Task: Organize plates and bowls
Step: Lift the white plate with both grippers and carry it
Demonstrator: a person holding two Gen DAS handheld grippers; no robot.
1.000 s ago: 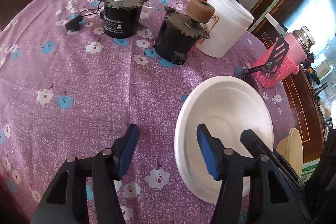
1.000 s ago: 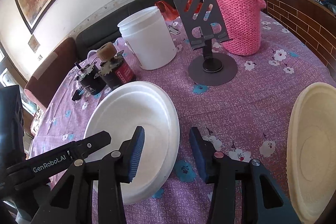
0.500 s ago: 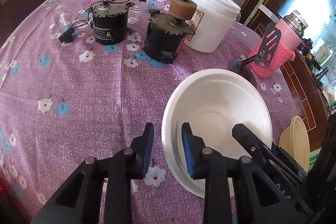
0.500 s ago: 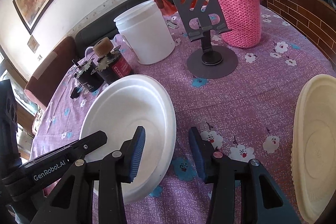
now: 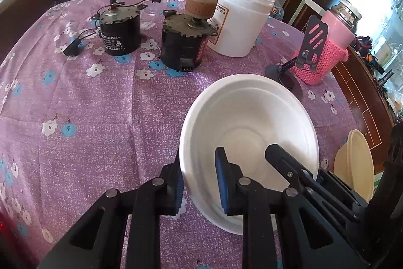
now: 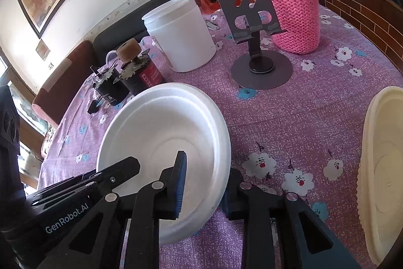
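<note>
- The white plate is sitting on the bench, among motors and a tub; a cream plate is lying well apart to its right.
- The left gripper is straddling the white plate's left rim, one finger outside and one inside, jaws not fully closed; whether it is gripping, one cannot tell.
- The right gripper is straddling the opposite rim likewise, also without a visibly firm clamp.
- Judgement: both should be pinching the rim evenly before lifting, keeping the light foam level, then carrying it toward the cream plate.
</note>
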